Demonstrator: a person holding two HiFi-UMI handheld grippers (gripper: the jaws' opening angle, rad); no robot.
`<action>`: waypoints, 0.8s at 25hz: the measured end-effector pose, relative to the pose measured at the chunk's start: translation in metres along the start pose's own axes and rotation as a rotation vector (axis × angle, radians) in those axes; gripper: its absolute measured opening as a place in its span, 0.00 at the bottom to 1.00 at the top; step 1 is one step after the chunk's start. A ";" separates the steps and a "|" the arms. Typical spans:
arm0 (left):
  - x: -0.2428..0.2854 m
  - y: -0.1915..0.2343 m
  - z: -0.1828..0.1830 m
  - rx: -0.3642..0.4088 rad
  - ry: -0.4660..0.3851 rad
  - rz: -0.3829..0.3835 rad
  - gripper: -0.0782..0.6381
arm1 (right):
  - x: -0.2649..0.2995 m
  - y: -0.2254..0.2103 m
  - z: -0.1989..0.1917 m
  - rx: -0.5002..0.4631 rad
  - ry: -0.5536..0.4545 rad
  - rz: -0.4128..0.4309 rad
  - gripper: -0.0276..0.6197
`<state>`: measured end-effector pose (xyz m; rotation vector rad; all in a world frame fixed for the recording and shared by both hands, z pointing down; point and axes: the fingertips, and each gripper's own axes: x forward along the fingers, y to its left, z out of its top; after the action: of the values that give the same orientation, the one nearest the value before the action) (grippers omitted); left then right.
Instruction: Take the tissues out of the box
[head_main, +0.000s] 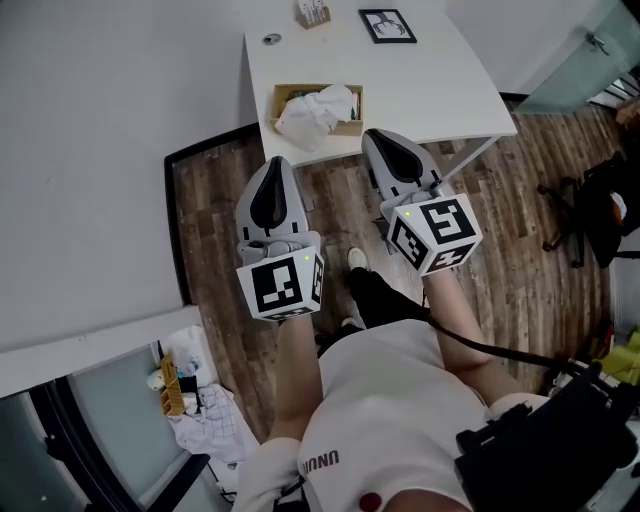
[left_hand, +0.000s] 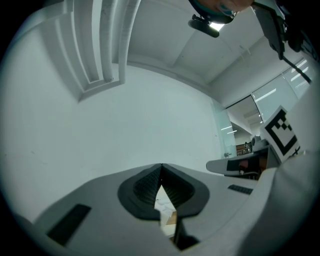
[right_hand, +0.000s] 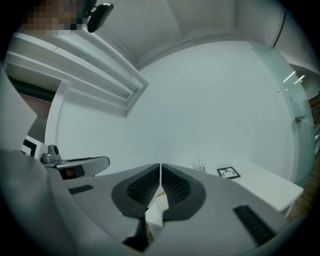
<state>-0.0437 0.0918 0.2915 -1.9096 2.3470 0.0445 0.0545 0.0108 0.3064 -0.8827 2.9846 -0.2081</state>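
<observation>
A wooden tissue box (head_main: 350, 127) stands near the front edge of the white table (head_main: 430, 90), with crumpled white tissues (head_main: 315, 112) heaped in it. My left gripper (head_main: 278, 163) and right gripper (head_main: 378, 135) hang side by side over the wooden floor, just short of the table's front edge. The box lies ahead, between them. Both have their jaws meeting at the tips, with nothing held. In the left gripper view the shut tips (left_hand: 161, 167) point toward the wall, and a sliver of tissue and box shows below them. The right gripper view shows its tips (right_hand: 160, 167) shut the same way.
On the table's far side are a framed picture (head_main: 387, 25), a small holder (head_main: 313, 13) and a round cap (head_main: 271, 39). A black office chair (head_main: 590, 215) stands at the right. Clutter and crumpled paper (head_main: 195, 390) lie by the glass at lower left.
</observation>
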 end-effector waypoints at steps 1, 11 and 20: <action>0.006 0.002 -0.001 -0.003 0.000 0.003 0.13 | 0.006 -0.005 0.000 0.002 0.003 0.001 0.08; 0.054 0.018 -0.016 -0.028 0.042 0.063 0.13 | 0.050 -0.038 -0.002 -0.004 0.038 0.016 0.08; 0.091 0.020 -0.012 -0.010 0.040 0.091 0.13 | 0.082 -0.061 0.010 0.019 0.013 0.065 0.08</action>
<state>-0.0825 0.0061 0.2928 -1.8232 2.4633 0.0256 0.0195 -0.0855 0.3062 -0.7846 3.0125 -0.2410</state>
